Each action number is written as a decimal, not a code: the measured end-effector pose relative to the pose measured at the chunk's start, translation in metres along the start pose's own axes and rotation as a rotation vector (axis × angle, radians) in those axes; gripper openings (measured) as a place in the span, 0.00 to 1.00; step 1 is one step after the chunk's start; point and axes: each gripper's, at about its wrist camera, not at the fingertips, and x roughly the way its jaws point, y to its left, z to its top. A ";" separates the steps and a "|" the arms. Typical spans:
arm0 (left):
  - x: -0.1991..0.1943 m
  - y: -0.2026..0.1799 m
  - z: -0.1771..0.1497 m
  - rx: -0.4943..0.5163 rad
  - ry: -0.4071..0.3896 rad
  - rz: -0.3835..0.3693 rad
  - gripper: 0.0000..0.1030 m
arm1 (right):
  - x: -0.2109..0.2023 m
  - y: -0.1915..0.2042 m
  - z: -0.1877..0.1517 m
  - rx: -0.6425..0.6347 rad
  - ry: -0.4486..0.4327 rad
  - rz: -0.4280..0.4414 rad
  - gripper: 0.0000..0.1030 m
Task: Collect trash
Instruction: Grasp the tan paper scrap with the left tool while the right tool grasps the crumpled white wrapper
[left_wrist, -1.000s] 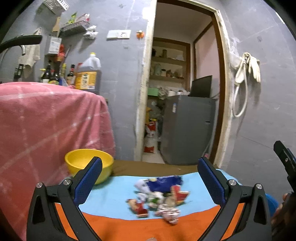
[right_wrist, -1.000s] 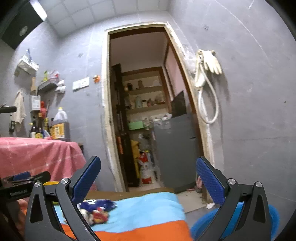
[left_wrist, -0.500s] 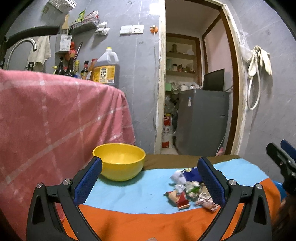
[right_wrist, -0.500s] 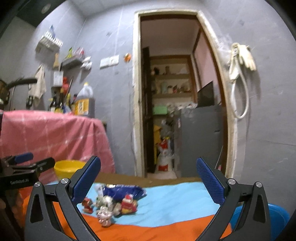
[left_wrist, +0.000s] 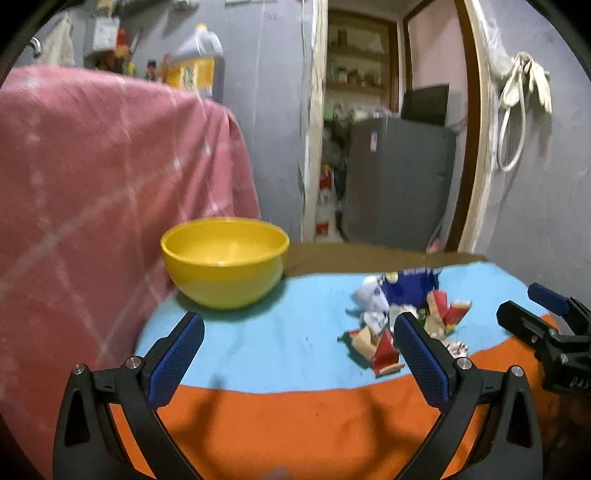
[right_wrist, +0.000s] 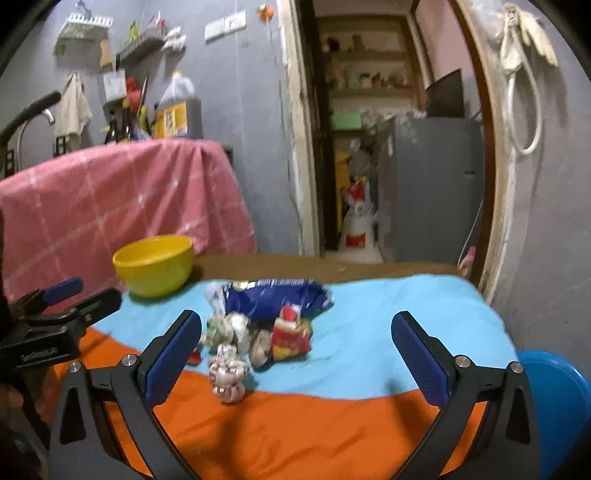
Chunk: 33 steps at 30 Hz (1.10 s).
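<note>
Claw spread on my right (right_wrist: 295, 347) and left (left_wrist: 299, 343), both have dropped toward the worktop; the crumpled wrapper heap (right_wrist: 258, 325) lies mid-worktop on blue-and-orange cloth (right_wrist: 369, 354), round yellow plastic bowl (left_wrist: 224, 266) near the far-left corner, so grabbing seems next.

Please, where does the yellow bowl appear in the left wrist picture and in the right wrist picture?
Left wrist: the yellow bowl sits left of centre, on the blue cloth beside the pink cover.
Right wrist: the yellow bowl is at the left, behind the trash pile.
Shared landmark: the grey fridge in the doorway.
</note>
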 end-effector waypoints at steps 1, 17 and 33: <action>0.003 0.000 0.000 0.000 0.016 -0.004 0.98 | 0.004 0.002 -0.002 -0.007 0.018 0.005 1.00; 0.052 -0.006 0.002 -0.022 0.256 -0.213 0.73 | 0.040 0.010 -0.017 -0.007 0.236 0.146 0.73; 0.066 -0.010 0.006 -0.092 0.335 -0.345 0.27 | 0.058 0.024 -0.024 -0.056 0.317 0.224 0.29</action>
